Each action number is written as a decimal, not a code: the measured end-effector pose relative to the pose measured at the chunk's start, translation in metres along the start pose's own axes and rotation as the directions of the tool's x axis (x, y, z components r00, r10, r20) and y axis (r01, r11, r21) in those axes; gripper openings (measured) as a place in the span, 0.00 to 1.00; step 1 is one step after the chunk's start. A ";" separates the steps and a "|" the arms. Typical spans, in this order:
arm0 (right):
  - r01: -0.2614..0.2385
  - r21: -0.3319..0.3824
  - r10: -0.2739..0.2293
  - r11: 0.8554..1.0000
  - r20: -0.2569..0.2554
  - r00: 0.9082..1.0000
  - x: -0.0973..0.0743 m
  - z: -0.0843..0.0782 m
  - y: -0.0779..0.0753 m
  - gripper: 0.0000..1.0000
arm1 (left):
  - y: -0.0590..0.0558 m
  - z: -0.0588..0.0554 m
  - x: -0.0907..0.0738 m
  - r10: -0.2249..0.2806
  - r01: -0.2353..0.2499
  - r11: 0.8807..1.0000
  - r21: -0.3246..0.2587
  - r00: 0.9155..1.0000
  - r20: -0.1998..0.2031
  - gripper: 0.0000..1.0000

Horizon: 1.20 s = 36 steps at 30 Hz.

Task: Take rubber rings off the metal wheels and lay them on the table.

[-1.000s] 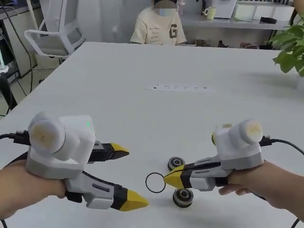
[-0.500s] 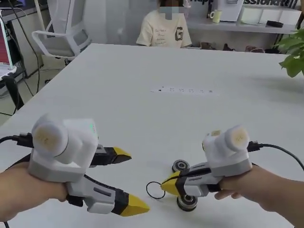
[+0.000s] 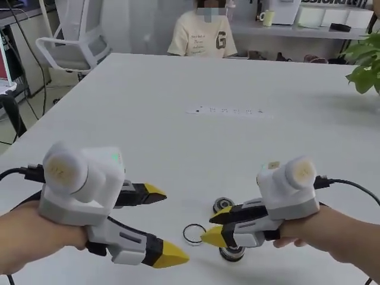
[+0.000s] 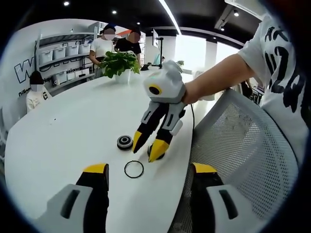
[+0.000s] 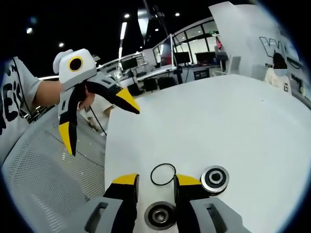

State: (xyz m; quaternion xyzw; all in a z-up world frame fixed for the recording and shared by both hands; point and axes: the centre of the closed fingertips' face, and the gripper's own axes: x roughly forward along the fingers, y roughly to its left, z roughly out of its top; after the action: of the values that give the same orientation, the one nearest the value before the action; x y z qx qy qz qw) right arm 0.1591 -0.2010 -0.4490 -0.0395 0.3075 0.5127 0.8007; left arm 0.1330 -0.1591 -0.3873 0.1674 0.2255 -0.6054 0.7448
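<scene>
A thin black rubber ring [image 3: 184, 233] lies flat on the white table [image 3: 178, 136], just off the tips of my right gripper [image 3: 212, 227], which stands open. One metal wheel [image 3: 222, 205] sits beyond that gripper and a second wheel [image 3: 231, 253] lies under it. In the right gripper view the ring [image 5: 163, 165] rests ahead of the parted jaws and a wheel [image 5: 160, 215] lies between them; the other wheel [image 5: 215, 178] is to the right. My left gripper [image 3: 165, 224] is wide open, left of the ring [image 4: 125, 169], holding nothing.
A person [image 3: 205, 32] sits at the table's far end beside a white office chair [image 3: 71, 44]. A potted plant [image 3: 365, 62] stands at the right edge. A flat strip [image 3: 228, 110] lies mid-table. A mesh chair [image 4: 243, 155] is close behind the near edge.
My right gripper held the ring off the table and has let it go; its jaws have parted and the ring now lies flat. The left gripper has barely moved.
</scene>
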 end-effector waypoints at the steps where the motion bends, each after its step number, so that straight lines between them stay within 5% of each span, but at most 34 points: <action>1: 0.001 -0.001 -0.001 1.000 0.005 1.000 -0.001 0.001 0.000 0.27 | 0.000 0.000 0.001 -0.002 0.002 1.000 0.001 1.000 -0.001 0.65; 21: 0.049 0.018 -0.050 0.999 0.109 0.993 -0.050 -0.001 -0.005 0.32 | 0.001 0.011 0.024 -0.047 0.047 0.999 0.006 0.999 -0.009 0.62; 36: 0.075 0.026 -0.077 0.997 0.103 0.992 -0.063 -0.026 -0.006 0.35 | -0.006 0.017 0.051 -0.090 0.091 0.995 0.028 0.995 -0.032 0.56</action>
State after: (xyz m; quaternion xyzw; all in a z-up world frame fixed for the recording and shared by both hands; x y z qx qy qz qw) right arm 0.1343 -0.2633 -0.4378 -0.0158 0.2694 0.4796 0.8350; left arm 0.1374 -0.2111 -0.4006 0.1770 0.2354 -0.6391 0.7105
